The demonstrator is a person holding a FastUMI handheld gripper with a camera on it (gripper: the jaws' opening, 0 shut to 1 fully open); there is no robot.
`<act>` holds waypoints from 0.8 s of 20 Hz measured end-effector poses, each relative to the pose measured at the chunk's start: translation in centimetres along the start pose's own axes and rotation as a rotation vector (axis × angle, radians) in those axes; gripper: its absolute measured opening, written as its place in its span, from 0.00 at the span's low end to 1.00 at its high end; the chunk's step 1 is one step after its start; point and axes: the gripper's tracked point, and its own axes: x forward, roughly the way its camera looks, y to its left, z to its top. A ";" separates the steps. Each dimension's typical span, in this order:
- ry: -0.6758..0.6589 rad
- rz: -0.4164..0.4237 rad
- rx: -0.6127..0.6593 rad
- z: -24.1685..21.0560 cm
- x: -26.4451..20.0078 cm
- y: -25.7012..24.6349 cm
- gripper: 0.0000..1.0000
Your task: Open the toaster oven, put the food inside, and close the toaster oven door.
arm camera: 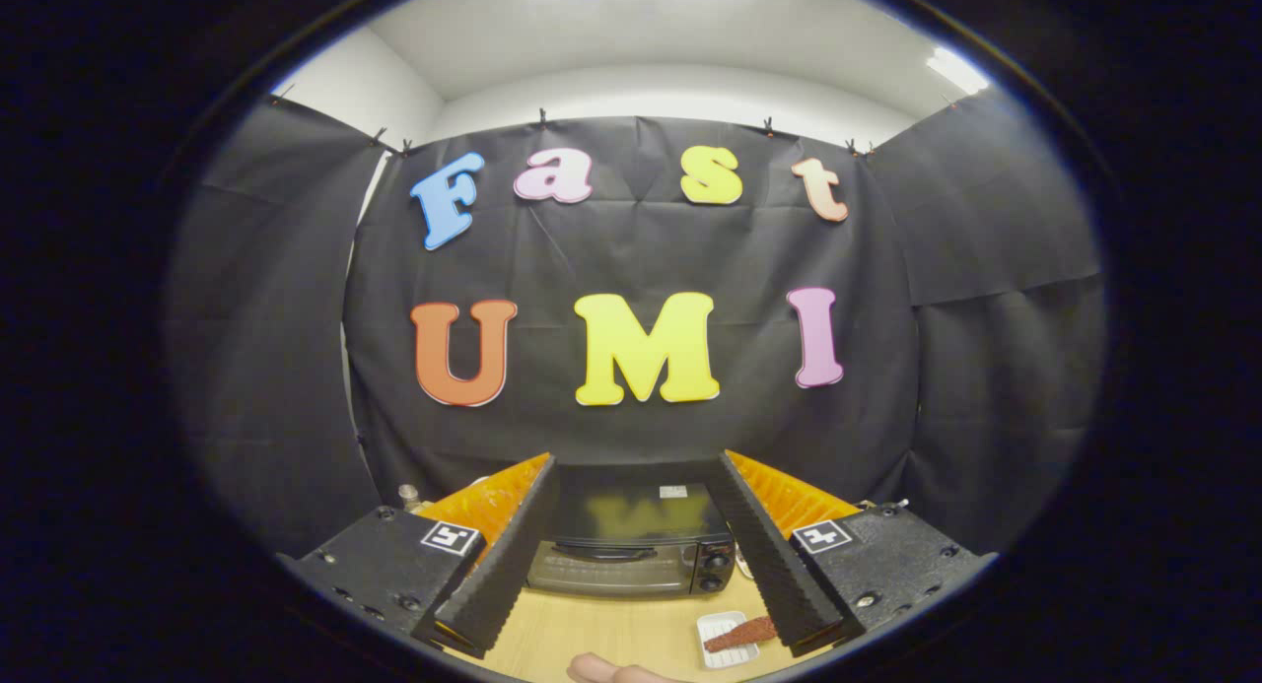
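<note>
A black toaster oven (pixel 629 550) stands on the wooden table (pixel 611 629) against the booth wall, seen between my two fingers and beyond them. Its glass door is closed, with a handle along the top and two knobs (pixel 717 571) at its right side. A reddish-brown piece of food (pixel 741 634) lies on a small white tray (pixel 728 641) on the table in front of the oven's right end, just inside my right finger. My gripper (pixel 631 476) is open, held high and well back from the oven, with nothing between the fingers.
Part of a person's hand (pixel 603 672) shows at the near edge of the table. A small metal object (pixel 409 495) stands to the left of the oven, behind my left finger. Bare tabletop lies between the oven and the hand.
</note>
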 end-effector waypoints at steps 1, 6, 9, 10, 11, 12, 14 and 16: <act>0.018 -0.005 -0.005 -1.2 1.7 -0.1 1.00; 0.156 0.002 -0.054 -8.1 10.5 0.8 1.00; 0.260 0.015 -0.009 -12.2 13.4 2.3 1.00; 0.288 0.018 -0.008 -13.5 14.3 3.0 1.00; 0.328 0.012 -0.020 -15.0 15.1 3.5 1.00; 0.367 -0.011 -0.030 -16.2 15.7 3.5 1.00; 0.393 -0.020 -0.077 -17.8 17.2 3.9 1.00; 0.395 -0.017 -0.101 -18.3 18.2 4.1 1.00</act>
